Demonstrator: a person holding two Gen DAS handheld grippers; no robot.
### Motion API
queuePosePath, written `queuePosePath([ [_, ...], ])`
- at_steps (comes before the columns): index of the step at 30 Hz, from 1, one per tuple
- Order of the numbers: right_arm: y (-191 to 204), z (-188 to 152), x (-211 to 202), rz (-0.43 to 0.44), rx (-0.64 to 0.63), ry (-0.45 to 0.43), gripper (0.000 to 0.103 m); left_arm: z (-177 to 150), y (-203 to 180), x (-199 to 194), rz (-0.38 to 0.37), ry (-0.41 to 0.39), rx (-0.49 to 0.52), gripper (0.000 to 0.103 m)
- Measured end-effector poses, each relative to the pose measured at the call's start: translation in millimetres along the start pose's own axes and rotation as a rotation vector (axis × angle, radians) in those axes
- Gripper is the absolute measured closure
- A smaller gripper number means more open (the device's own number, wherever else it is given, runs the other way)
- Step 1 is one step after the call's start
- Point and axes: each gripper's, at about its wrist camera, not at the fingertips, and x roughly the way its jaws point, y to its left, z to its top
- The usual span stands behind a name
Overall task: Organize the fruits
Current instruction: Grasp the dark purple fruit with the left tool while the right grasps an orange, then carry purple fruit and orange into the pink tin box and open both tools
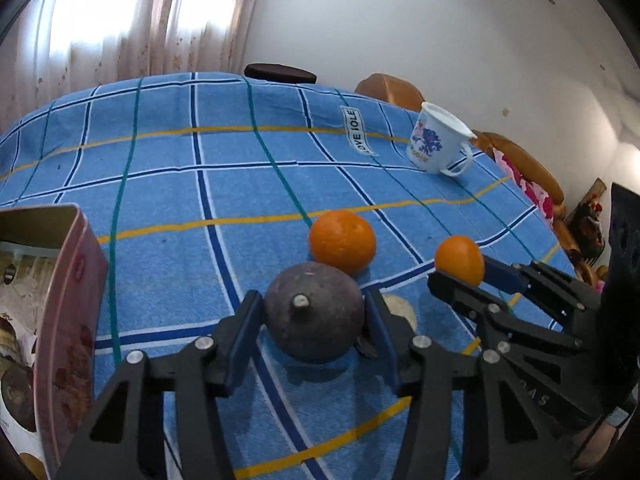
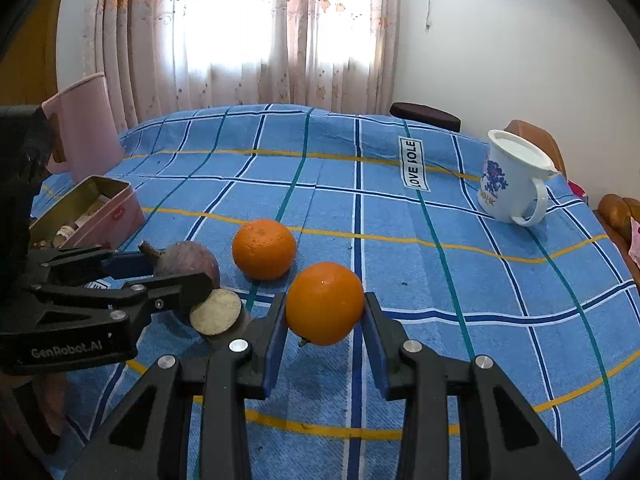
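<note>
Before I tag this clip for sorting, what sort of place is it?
Likely a home dining room: a table under a checked cloth, curtains over a window, and wooden chairs beside it.

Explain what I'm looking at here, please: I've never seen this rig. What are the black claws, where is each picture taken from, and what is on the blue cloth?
No robot arm here: a person holds a two-finger gripper in each hand, each with a camera looking along its fingers. In the left wrist view, the left gripper has a dark purple fruit between its pads, which look pressed against it. In the right wrist view, the right gripper is shut on an orange. A second orange lies free on the checked tablecloth, with a cut pale-faced piece, a white mug and an open pink tin.
</note>
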Motion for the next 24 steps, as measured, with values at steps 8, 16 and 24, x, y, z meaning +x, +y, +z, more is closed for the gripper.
queuePosePath([
  [8, -1.5, -1.0, -8.8, 0.026, 0.007, -0.048, 0.065, -1.4, -3.6, -18.7, 0.045, -0.103, 0.020, 0.049],
  [16, -1.5, -1.4, -19.9, 0.046, 0.005, -0.107, 0.065, -2.3, -7.6, -30.9, 0.086, -0.179, 0.046, 0.049],
  [24, -1.3, -3.2, -30.3, 0.053, 0.006, -0.161, 0.065, -8.9, -16.5, -48.0, 0.135, -0.265, 0.091, 0.049],
])
